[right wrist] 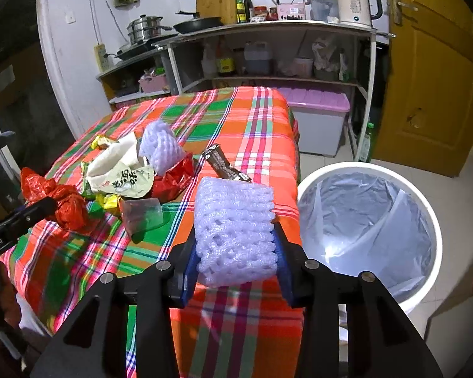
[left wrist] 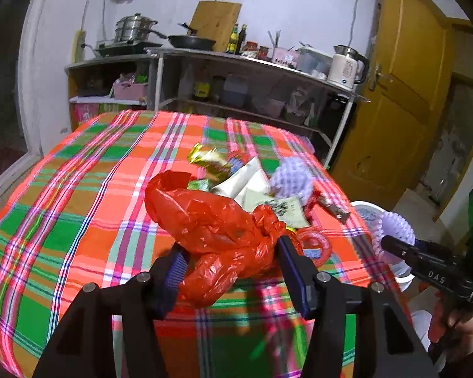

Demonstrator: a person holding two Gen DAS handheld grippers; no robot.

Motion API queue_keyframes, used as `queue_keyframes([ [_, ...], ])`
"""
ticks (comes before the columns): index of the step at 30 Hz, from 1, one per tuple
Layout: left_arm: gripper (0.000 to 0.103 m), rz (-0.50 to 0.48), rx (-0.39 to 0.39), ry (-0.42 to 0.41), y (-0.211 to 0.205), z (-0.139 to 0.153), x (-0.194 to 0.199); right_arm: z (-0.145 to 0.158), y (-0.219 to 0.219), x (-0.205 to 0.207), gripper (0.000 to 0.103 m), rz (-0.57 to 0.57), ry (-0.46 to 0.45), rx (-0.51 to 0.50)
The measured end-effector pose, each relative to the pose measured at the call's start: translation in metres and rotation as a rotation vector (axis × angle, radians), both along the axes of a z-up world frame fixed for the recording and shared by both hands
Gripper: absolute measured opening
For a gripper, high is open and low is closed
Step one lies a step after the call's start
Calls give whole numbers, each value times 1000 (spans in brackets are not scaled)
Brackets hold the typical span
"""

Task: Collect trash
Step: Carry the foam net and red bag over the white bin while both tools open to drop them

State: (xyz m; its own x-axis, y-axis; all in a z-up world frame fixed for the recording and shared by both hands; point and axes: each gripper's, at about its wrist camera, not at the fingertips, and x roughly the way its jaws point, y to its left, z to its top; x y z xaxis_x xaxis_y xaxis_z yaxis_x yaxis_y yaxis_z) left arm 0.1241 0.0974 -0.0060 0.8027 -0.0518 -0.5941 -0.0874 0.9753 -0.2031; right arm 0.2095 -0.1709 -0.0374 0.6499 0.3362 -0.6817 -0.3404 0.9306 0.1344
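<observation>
Red plastic bag (left wrist: 217, 236) clamped in my L gripper (left wrist: 230, 261), lilac foam net (right wrist: 235, 236) squeezed in R gripper (right wrist: 236, 252), white bin (right wrist: 432, 220) at 3 o'clock.

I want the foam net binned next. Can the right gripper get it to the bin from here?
Probably yes. The right gripper is shut on the foam net, and the bin stands open right beside the table edge with nothing between them.

1. Red bag (left wrist: 217, 220): thin crinkled glossy plastic.
2. Foam net (right wrist: 235, 233): soft lilac mesh, matt.
3. Tablecloth (left wrist: 78, 195): woven plaid cloth.
4. Bin (right wrist: 425, 220) beside tablecloth: smooth white plastic, translucent liner.
</observation>
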Motion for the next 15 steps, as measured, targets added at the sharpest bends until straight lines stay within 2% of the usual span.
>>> queue_keyframes([
  [8,56,-113,0,-50,-42,27,10,9,-33,-11,43,-66,-19,14],
  [15,56,-229,4,-48,-96,30,37,5,-75,-10,43,-154,-11,14],
])
